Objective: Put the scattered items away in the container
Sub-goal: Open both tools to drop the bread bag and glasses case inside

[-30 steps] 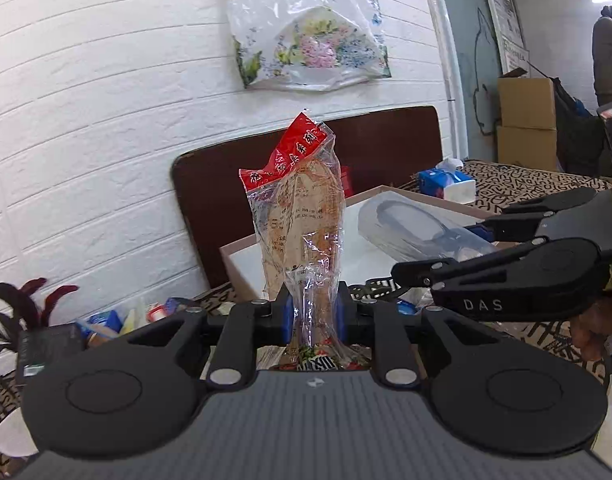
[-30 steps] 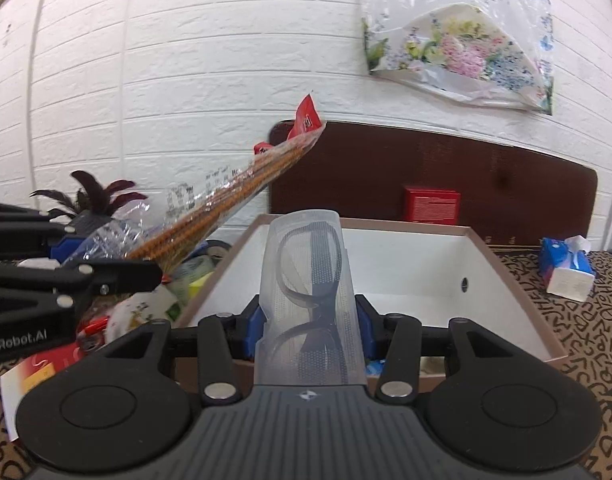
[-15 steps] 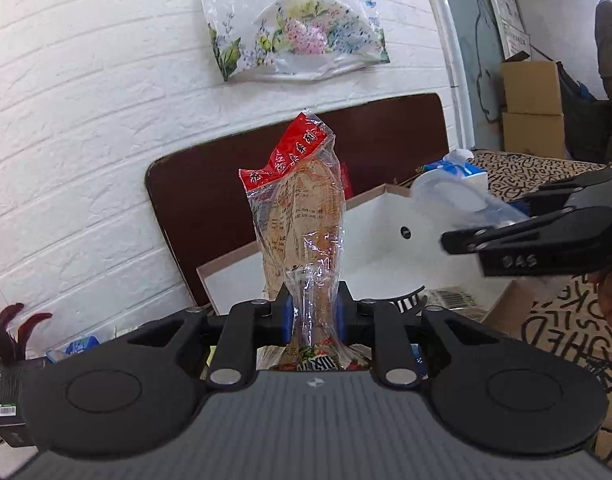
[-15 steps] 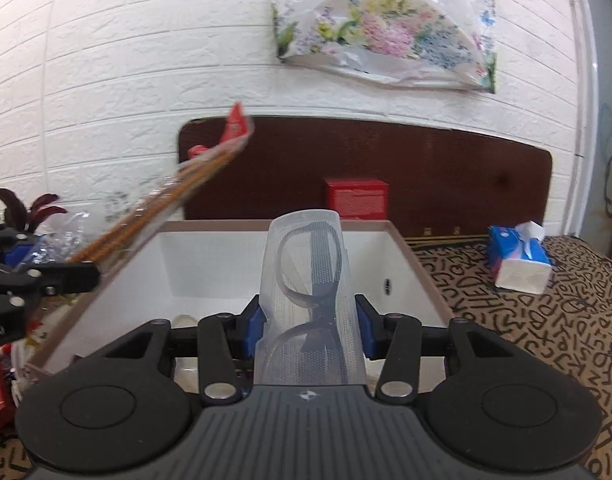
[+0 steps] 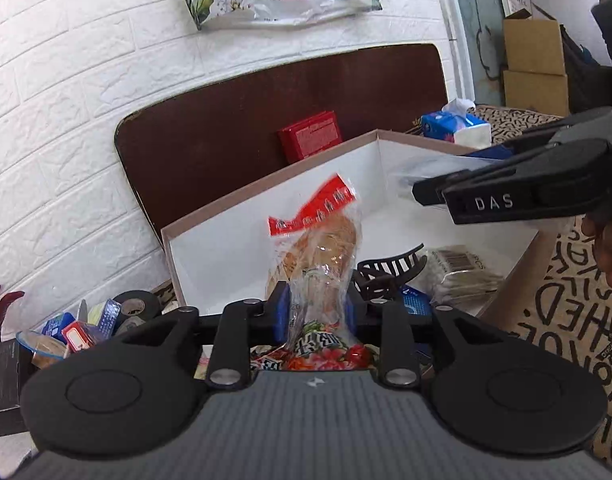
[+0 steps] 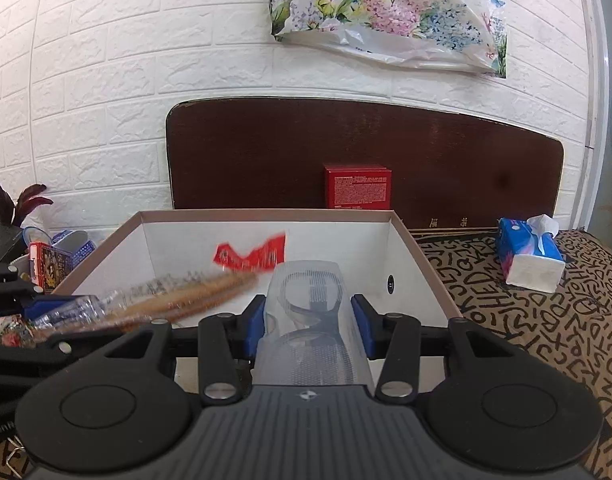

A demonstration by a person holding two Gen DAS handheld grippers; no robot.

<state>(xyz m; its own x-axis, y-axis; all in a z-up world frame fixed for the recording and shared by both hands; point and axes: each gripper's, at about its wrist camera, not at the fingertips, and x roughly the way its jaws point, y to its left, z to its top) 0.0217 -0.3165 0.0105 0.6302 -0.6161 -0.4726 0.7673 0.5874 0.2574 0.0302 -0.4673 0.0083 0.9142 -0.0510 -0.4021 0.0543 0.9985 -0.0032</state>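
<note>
Left gripper [image 5: 316,312]: fingers pinching a clear snack bag [image 5: 318,256] with a red header, low centre of the left view, held upright over the near edge of the box [image 5: 265,184]; in the right view the bag [image 6: 177,296] enters from the lower left and slants over the box's [image 6: 410,240] left wall, blurred. Right gripper [image 6: 310,328]: fingers clamped on a clear glasses case [image 6: 310,320] with dark frames inside, low centre of the right view, over the box's near edge; seen from the side at the right of the left view [image 5: 430,192], above the box. Box: white inside, brown rim, open top, centre of both views. Contents, left view: black hair claw [image 5: 390,272] and a wrapped packet [image 5: 462,276], lower right of the box floor. Behind the box: red carton [image 6: 358,186] against a dark brown board [image 6: 265,152]. Right of the box: blue tissue pack [image 6: 530,256] on the patterned worktop [image 6: 506,340]. Left of the box: a cluster of small cartons [image 5: 85,320] and a tape roll [image 5: 135,304]. Upper wall: floral plastic bag [image 6: 390,12].
</note>
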